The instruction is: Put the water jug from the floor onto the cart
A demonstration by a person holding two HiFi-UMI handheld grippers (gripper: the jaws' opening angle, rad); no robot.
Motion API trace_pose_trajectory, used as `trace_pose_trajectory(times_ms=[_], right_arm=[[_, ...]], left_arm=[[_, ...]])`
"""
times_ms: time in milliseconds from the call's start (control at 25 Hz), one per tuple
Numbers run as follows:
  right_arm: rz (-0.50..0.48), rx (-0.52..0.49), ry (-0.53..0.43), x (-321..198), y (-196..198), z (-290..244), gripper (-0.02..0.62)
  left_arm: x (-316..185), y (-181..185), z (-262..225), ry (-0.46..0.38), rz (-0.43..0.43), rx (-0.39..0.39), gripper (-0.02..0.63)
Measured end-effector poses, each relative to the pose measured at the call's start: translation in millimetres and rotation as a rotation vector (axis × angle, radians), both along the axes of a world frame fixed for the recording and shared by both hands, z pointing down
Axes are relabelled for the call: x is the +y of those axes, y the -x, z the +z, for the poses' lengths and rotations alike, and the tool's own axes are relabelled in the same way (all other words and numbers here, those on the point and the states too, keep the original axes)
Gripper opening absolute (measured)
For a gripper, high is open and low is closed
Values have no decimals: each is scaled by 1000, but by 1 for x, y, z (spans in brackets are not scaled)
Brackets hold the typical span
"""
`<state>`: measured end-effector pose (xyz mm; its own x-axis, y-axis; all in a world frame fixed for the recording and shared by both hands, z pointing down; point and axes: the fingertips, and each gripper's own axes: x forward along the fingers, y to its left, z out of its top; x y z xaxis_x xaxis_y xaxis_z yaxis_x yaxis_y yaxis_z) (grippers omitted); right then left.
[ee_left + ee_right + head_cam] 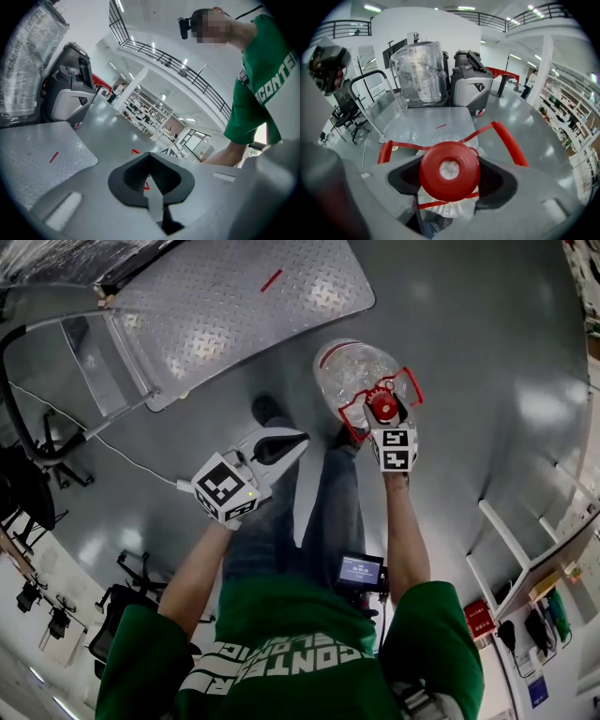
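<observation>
White capitals across the green shirt read "CONTE", with the remaining letters folded or cut off; the left gripper view shows the same letters. The figures on the small screen are too small to read.

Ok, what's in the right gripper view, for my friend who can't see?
The jaws close around the top of a water jug, its round red cap facing the camera and its red handle looped behind. Beyond lies the grey metal cart.
</observation>
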<state>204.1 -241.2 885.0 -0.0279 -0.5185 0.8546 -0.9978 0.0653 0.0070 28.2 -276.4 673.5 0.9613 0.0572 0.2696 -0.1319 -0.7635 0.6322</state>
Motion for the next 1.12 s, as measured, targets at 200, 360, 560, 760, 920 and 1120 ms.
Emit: trace_pose_trajectory(times_ms=[200,360,560,760,920,1120], right_arm=[[-16,19,-102,-36,4,-52,301],[-43,25,-179,-62,7,-91,301],[-66,25,-251,-101,19,-124,301],[-76,11,-305,-138,33,-144,301],[-66,-3,-340,-170,48,-151,301],[-103,1,-370,-213,65,-165,301]], left_arm=[[-16,14,-2,-20,-8,1,9],[-21,24,-5,-27,-26,0,9],[-34,37,-11,-31,-62,16,9],[-49,46,-21,-35,-75,52,9],[-64,64,-22,-36,-79,76,9],[-85,76,-29,-67,-82,73,9]])
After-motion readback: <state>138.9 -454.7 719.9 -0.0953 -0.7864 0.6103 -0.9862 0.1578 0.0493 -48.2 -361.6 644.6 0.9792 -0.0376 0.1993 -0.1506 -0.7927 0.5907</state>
